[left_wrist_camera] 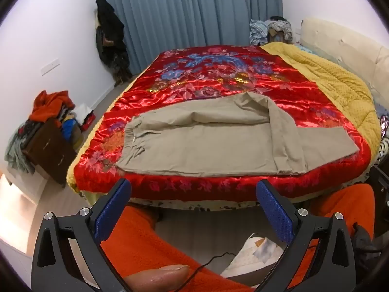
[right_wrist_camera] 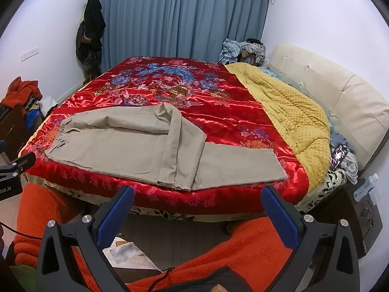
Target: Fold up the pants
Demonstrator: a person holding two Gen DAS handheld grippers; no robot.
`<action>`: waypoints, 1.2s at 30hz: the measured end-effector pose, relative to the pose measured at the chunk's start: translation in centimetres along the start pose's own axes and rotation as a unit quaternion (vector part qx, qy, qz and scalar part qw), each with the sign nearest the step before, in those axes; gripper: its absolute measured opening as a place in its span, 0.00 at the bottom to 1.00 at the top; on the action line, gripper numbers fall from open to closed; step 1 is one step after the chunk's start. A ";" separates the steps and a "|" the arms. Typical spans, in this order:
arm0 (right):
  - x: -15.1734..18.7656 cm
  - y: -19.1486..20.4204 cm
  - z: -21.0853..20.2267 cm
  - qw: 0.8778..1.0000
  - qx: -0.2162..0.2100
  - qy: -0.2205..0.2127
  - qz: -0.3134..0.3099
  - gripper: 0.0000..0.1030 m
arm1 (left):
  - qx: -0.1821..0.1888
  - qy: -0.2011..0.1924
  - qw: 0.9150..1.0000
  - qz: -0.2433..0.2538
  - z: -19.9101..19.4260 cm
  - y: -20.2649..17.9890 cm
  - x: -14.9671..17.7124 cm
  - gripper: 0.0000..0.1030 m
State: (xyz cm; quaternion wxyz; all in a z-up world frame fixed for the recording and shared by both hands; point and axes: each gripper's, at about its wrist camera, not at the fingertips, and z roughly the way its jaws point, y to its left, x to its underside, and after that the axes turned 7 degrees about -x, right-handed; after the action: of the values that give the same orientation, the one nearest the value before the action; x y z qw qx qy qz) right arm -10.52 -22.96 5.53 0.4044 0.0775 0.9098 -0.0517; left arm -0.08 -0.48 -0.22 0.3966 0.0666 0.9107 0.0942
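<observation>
The khaki pants (left_wrist_camera: pixel 206 141) lie flat near the front edge of the bed, on a glossy red satin quilt (left_wrist_camera: pixel 218 80), long axis running left to right, elasticated waistband at the left. One leg is doubled back across the other, frayed hem toward the edge. Both the left claw (left_wrist_camera: pixel 193 209) and right claw (right_wrist_camera: pixel 198 215) hover short of the bed, jaws wide and empty; the right one sits nearer the leg ends.

Two wrist views, side by side at the bed's edge
Both look forward and downward across the bed (left_wrist_camera: pixel 243 77), sharing the pants (left_wrist_camera: pixel 206 141) and curtain (right_wrist_camera: pixel 180 14); the right view sits further right.
</observation>
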 end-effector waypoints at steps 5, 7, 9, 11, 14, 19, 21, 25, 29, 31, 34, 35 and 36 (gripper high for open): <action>-0.1 0.0 0.3 1.000 -0.001 0.001 -0.001 1.00 | 0.001 0.001 1.000 0.001 0.1 0.0 0.0 0.99; 0.1 0.1 0.4 1.000 -0.001 0.001 -0.002 1.00 | 0.001 0.001 1.000 0.000 -0.4 0.1 0.1 0.99; 0.1 0.2 0.4 1.000 0.000 0.002 -0.001 1.00 | 0.002 0.002 1.000 0.001 -0.3 0.1 0.1 1.00; 0.1 0.1 0.3 1.000 -0.001 0.002 -0.002 1.00 | 0.002 0.001 1.000 0.001 -0.3 0.0 0.2 0.99; 0.0 0.0 0.3 1.000 -0.001 0.002 -0.002 1.00 | 0.002 0.001 1.000 0.002 -0.3 -0.1 0.2 0.99; 0.4 0.3 0.5 1.000 -0.002 0.004 -0.006 1.00 | 0.002 0.001 1.000 0.002 -0.3 -0.1 0.4 1.00; 0.4 0.3 0.5 1.000 -0.002 0.003 -0.006 1.00 | 0.003 0.002 1.000 0.002 -0.2 -0.1 0.4 1.00; 0.4 0.3 0.5 1.000 -0.002 0.004 -0.006 1.00 | 0.002 0.002 1.000 0.002 -0.2 -0.1 0.3 0.99; 0.3 0.4 0.6 1.000 -0.003 0.005 -0.008 1.00 | 0.003 0.002 1.000 0.002 -0.2 -0.1 0.4 0.99; 0.3 0.5 0.7 1.000 -0.003 0.005 -0.008 1.00 | 0.002 0.002 1.000 0.002 -0.2 -0.1 0.3 0.99; 0.3 0.4 0.6 1.000 -0.002 0.005 -0.008 1.00 | 0.002 0.003 1.000 0.002 -0.2 -0.1 0.3 0.99; 0.3 0.5 0.7 1.000 -0.003 0.005 -0.008 1.00 | 0.002 0.003 1.000 0.002 -0.2 -0.1 0.3 0.99; 0.3 0.5 0.7 1.000 -0.003 0.005 -0.008 1.00 | 0.002 0.003 1.000 0.002 -0.2 -0.1 0.3 0.99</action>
State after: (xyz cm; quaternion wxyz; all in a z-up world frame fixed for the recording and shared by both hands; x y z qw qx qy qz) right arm -10.17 -22.57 4.83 0.3994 0.0693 0.9126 -0.0521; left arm -0.48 -0.58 -0.33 0.3938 0.0689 0.9119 0.0933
